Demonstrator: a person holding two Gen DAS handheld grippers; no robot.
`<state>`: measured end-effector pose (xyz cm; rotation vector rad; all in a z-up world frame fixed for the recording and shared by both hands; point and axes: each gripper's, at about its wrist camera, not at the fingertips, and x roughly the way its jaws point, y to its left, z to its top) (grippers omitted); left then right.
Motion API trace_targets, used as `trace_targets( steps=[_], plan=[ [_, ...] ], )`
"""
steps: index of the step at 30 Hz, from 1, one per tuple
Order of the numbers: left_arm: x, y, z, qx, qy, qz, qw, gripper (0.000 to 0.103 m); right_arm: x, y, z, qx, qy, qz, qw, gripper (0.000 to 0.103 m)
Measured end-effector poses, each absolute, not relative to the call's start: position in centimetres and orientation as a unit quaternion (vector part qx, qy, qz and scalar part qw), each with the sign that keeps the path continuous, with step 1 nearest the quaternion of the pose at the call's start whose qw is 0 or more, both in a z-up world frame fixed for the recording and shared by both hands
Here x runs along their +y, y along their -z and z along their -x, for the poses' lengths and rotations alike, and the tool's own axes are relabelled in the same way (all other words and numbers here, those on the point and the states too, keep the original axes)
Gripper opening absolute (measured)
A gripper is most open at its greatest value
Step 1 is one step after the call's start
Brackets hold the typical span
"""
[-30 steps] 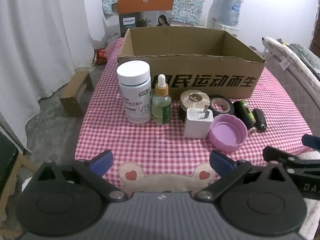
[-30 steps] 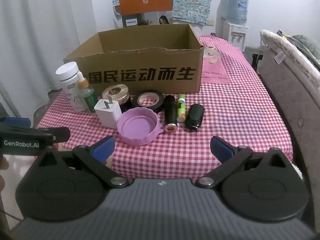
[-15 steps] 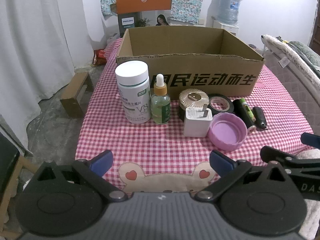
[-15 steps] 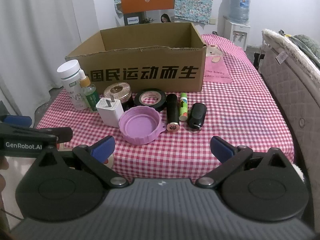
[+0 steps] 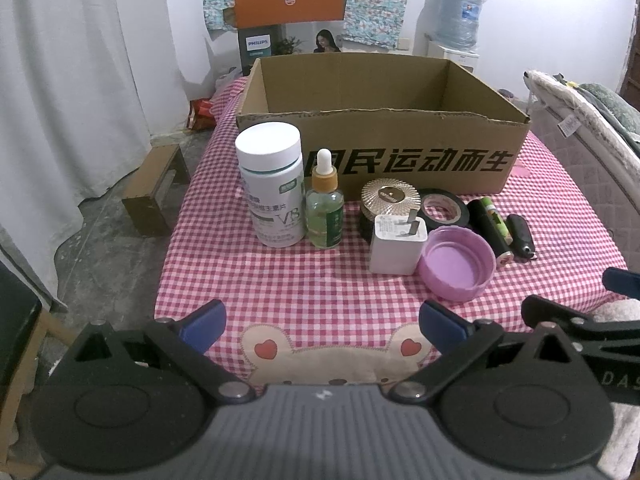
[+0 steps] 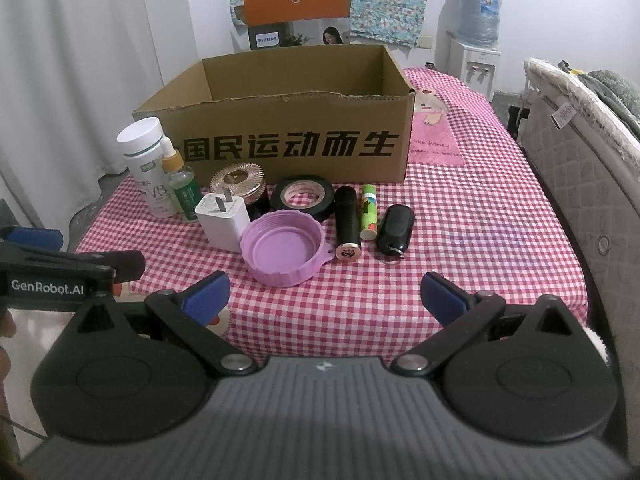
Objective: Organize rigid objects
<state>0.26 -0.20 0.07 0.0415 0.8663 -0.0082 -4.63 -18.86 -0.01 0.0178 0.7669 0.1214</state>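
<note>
pink-and-white gingham covers the table [image 5: 280,280], and from the left wrist view the left gripper [image 5: 322,322] hangs over the near edge with its blue-tipped jaws spread wide, nothing between them. ahead stands the cardboard box [image 5: 400,160], open at the top, black characters printed across its front wall. lined up in front of it: a white pill bottle [image 5: 272,192] at the left, a green dropper bottle [image 5: 325,208] just beside it, then a gold-lidded jar [image 5: 390,196] with a white charger [image 5: 396,246] standing in front of it. a purple cap [image 5: 456,264] lies open side up next to the charger, a roll of black tape [image 5: 442,208] behind it. further right, a black tube [image 5: 490,228], a green stick [image 5: 496,216] and a black key fob [image 5: 520,234] lie side by side. the right gripper [image 5: 600,320] pokes in at the right edge.

over to the right wrist view: the right gripper [image 6: 324,294] sits low and near, jaws wide apart, holding nothing. the same row shows from the other side, purple cap [image 6: 284,252] nearest, black tube [image 6: 347,220], green stick [image 6: 369,212] and key fob [image 6: 396,226] to its right, all short of the box [image 6: 288,136]. the left gripper [image 6: 72,268] reaches in at the left edge.
</note>
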Motion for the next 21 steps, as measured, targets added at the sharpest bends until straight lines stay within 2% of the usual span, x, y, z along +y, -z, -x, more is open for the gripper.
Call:
trace_targets(
  steps=[21],
  plan=[
    [0.5, -0.3, -0.8, 0.422, 0.001, -0.021, 0.906, 0.103, -18.4, -0.2, 3.9, 0.375, -0.060, 0.002, 0.925, 0.102]
  ],
)
